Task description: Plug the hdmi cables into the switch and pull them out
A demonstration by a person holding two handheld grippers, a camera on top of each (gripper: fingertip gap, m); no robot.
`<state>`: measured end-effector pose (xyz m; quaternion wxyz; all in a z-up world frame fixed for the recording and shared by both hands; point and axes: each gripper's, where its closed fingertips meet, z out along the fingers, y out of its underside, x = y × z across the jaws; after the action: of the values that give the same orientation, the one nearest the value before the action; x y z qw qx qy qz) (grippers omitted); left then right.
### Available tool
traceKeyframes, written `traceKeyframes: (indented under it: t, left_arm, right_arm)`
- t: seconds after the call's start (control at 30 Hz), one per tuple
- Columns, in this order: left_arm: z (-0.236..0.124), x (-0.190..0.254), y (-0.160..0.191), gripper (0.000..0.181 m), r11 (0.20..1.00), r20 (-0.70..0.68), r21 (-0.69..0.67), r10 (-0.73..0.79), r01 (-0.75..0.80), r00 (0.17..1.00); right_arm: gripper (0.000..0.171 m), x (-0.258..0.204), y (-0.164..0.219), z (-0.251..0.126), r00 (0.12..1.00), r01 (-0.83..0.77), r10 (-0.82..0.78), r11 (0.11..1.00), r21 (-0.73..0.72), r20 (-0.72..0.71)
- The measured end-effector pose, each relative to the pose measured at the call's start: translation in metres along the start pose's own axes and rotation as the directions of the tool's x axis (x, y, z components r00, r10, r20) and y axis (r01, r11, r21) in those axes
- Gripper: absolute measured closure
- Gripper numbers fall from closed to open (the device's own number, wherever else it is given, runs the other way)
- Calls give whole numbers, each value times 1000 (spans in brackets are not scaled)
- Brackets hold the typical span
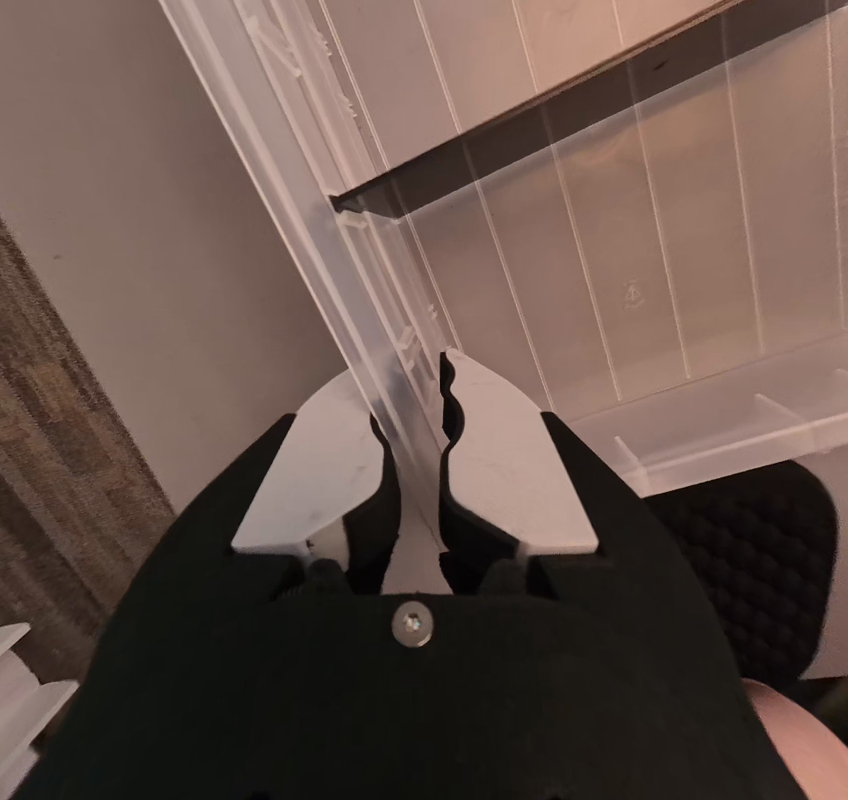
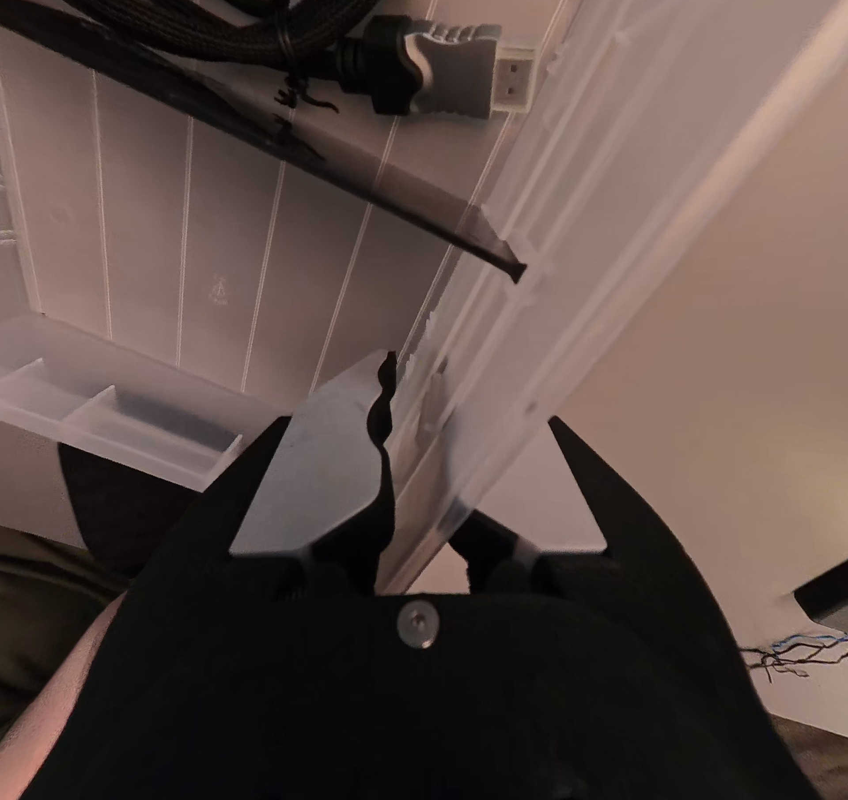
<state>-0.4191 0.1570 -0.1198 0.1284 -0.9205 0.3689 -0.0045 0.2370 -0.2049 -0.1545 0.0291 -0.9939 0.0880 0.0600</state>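
A clear plastic box [image 1: 596, 273] fills both views. My left gripper [image 1: 408, 365] is shut on the box's left rim [image 1: 321, 236], which runs between its white fingers. My right gripper [image 2: 422, 379] is shut on the box's right rim [image 2: 541, 236]; its right finger is half hidden behind the cloudy plastic. A coiled black braided HDMI cable [image 2: 220, 12] lies in the box at the top of the right wrist view. Its grey and black connector [image 2: 436, 67] points right, and a clear cap [image 2: 516, 78] covers the plug. No switch is in view.
A wooden table edge [image 1: 642, 58] shows as a dark band through the box. A black mesh chair back [image 1: 757, 571] is low on the right. Patterned carpet [image 1: 41, 411] lies at left. Thin loose wires [image 2: 789, 658] lie at right. A person's arm [image 1: 807, 750] is at the corner.
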Motion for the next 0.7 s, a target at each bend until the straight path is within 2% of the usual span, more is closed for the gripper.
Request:
traceKeyframes:
  t: [0.1,0.4,0.5,0.63,0.7]
  left_arm:
    - [1,14,-9,168,1000,-60,9,-2,2,998]
    - [3,65,-29,163,990,-59,-84,106,-111,993]
    - [2,95,-37,156,983,-105,-98,147,-158,984]
    - [-1,126,-37,148,965,-161,-130,205,-227,965]
    - [-3,131,-33,146,959,-169,-152,214,-240,962]
  right_arm:
    - [149,-18,-13,3,999,32,-32,999,-16,-2]
    - [142,-69,-41,10,991,127,-129,989,-71,-29]
    - [139,-82,-47,12,986,152,-157,984,-91,-55]
    - [139,-101,-50,14,986,162,-164,982,-96,-9]
    - [129,-102,-48,13,988,153,-154,982,-110,-4]
